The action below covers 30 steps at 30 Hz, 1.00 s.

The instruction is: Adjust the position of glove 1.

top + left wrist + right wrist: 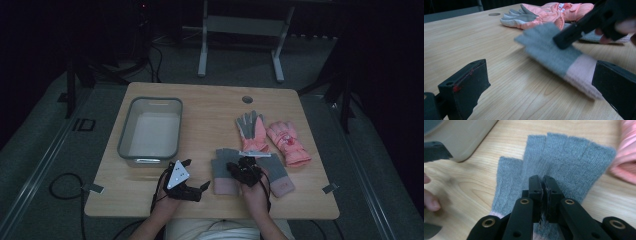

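Pinching only a small fold of knit, the right hand-held gripper (543,185) is clamped shut on the grey fingerless glove (564,162), which lies on the tabletop (210,115) just in front of the person, beside its twin. So thin a bite could be lost if the glove is lifted quickly toward the grey bin (150,129), or the yarn may be snagged. The left hand-held gripper (536,82) is held with jaws wide apart, empty, near the glove's pink cuff (581,72).
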{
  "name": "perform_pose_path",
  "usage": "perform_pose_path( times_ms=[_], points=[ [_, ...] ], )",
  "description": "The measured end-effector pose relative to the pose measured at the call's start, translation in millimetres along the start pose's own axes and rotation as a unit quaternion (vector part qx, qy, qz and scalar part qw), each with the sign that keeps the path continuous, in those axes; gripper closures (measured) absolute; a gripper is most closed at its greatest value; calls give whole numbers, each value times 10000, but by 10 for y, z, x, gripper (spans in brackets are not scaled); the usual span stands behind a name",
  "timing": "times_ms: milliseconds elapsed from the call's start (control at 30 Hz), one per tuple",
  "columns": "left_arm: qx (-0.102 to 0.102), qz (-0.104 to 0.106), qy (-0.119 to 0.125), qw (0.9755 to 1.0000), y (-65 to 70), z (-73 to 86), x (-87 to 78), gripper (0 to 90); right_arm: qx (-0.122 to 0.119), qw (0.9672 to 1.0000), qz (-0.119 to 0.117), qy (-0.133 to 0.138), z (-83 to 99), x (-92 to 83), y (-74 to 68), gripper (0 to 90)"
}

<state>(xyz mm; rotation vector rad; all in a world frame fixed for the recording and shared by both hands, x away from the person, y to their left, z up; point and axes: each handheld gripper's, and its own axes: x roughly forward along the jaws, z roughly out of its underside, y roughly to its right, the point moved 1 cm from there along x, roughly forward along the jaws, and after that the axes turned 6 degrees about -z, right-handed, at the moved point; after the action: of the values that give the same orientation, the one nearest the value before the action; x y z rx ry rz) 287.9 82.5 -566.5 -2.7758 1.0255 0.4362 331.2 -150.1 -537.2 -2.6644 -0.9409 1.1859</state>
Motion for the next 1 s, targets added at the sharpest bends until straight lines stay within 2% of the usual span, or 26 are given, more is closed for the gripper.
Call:
perform_pose_path(
  times_ms=[33, 67, 133, 267, 633, 700, 800, 900, 1000],
  points=[
    [-9, 2, 7, 10000, 1, 0, 1, 4, -5, 10000, -2, -72, 35, 73, -21, 857],
    [-9, 2, 7, 10000, 1, 0, 1, 4, -5, 10000, -2, -72, 35, 73, -21, 857],
    [-16, 2, 8, 10000, 0, 0, 1, 4, -63, 9998, 92, -165, 71, 157, -26, 855],
    [11, 2, 10, 10000, 2, 0, -2, 4, -13, 9998, 84, -183, 85, 212, 3, 838],
    [7, 2, -4, 10000, 2, 0, 2, 4, 160, 9998, 84, 25, 70, 300, 4, 795],
    [6, 2, -5, 10000, 2, 0, 3, 4, 301, 9995, -41, 92, 68, 310, 9, 755],
    [-5, 3, -2, 10000, -1, 0, 3, 4, 382, 9990, -136, 184, 69, 300, 4, 718],
    [2, 3, -1, 10000, 1, 0, 2, 4, 297, 9989, -243, 278, 28, 217, 4, 706],
    [-8, 8, 11, 10000, -1, 0, -1, 4, -118, 9985, -307, 440, -83, 46, 10, 694]
  ],
)
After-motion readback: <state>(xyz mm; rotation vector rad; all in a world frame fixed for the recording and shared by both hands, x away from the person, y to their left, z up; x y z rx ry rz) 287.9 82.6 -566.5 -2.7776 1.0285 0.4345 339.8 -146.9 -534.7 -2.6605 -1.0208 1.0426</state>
